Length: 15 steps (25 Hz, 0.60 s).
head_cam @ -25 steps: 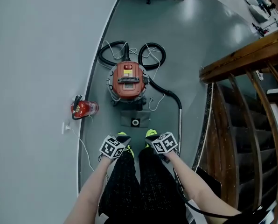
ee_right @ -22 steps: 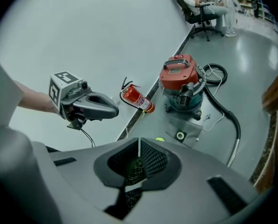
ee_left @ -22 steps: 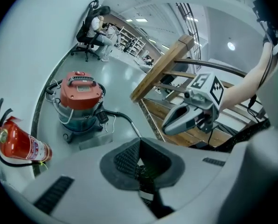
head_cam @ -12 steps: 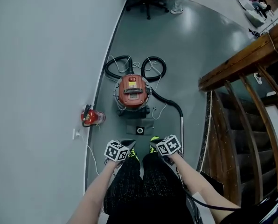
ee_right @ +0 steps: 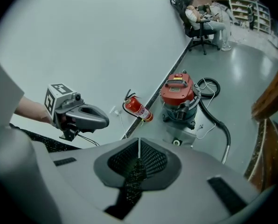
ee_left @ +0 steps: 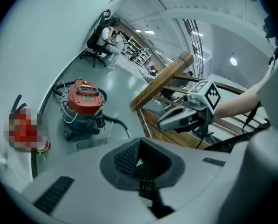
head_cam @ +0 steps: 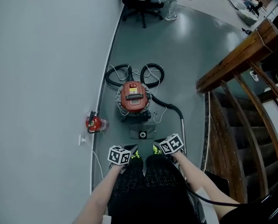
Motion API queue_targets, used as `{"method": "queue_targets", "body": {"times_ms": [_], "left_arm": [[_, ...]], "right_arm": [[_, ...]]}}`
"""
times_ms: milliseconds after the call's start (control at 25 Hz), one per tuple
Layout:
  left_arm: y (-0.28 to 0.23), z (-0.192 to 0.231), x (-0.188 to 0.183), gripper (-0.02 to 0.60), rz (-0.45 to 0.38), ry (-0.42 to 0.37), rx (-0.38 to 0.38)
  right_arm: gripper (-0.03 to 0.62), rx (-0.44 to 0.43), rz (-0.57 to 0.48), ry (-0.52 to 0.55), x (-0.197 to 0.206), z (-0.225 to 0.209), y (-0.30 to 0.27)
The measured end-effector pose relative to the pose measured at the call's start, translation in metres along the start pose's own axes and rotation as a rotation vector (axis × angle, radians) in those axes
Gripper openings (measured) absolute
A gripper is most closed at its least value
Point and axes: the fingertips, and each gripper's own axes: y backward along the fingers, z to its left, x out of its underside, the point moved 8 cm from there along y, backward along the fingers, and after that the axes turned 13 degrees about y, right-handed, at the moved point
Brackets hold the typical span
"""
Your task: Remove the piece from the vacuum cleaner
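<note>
Head view: vacuum cleaner (head_cam: 134, 96) untouched.
Left gripper (ee_left: 139, 164), right gripper (ee_right: 138, 160): jaws pressed together, empty. Hose (head_cam: 168, 104) right of vacuum cleaner likely light, bendy; grasp its stiffer end.

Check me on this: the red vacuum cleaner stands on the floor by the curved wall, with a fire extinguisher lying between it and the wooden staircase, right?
Not quite. The fire extinguisher lies between the vacuum cleaner and the curved wall, away from the wooden staircase, as the head view shows. The rest is right.
</note>
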Motion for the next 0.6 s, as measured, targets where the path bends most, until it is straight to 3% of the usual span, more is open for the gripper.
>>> {"method": "queue_targets", "body": {"times_ms": [320, 600], "left_arm": [[0.012, -0.003, 0.000, 0.009, 0.009, -0.005, 0.018], [0.020, -0.018, 0.014, 0.009, 0.009, -0.050, 0.011]], "right_arm": [[0.026, 0.034, -0.059, -0.035, -0.009, 0.016, 0.002], [0.026, 0.011, -0.045, -0.039, 0.011, 0.032, 0.007]]}}
